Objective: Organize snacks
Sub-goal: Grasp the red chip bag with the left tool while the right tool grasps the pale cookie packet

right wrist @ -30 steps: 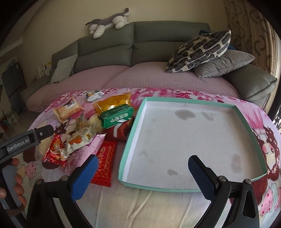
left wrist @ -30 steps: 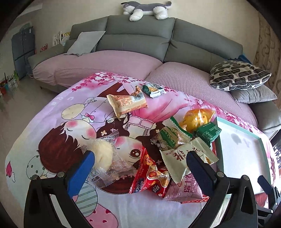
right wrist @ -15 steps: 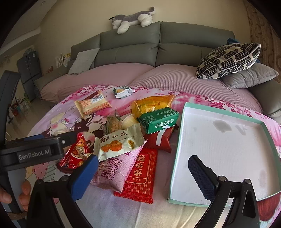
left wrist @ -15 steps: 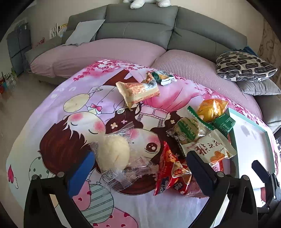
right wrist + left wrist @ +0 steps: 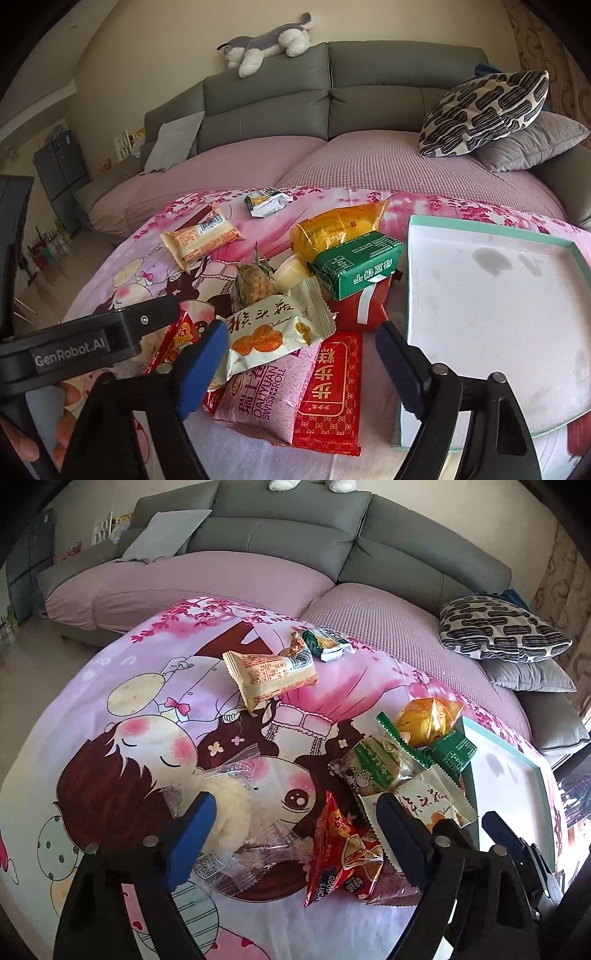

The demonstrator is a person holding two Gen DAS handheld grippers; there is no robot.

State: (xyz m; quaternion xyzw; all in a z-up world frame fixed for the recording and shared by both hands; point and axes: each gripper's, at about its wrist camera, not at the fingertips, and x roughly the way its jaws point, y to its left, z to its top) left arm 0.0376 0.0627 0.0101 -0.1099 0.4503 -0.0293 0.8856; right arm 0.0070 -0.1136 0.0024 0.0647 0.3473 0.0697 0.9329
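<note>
Both grippers closing, nothing pinched yet: left gripper straddles the soft, crushable bun, right gripper the light, crinkly packet, lower centre; pinch sealed edges.

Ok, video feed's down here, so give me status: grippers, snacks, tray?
Left gripper closing over clear-wrapped bun. Right gripper closing over snack pile; nothing gripped. Tray empty, unobstructed.

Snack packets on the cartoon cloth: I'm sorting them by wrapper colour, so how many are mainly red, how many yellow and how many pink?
Red: 3 (crinkled red pack, dark red pack, flat red pack)
Yellow: 1 (yellow pack)
Pink: 1 (pink roll pack)
Total: 5
</note>
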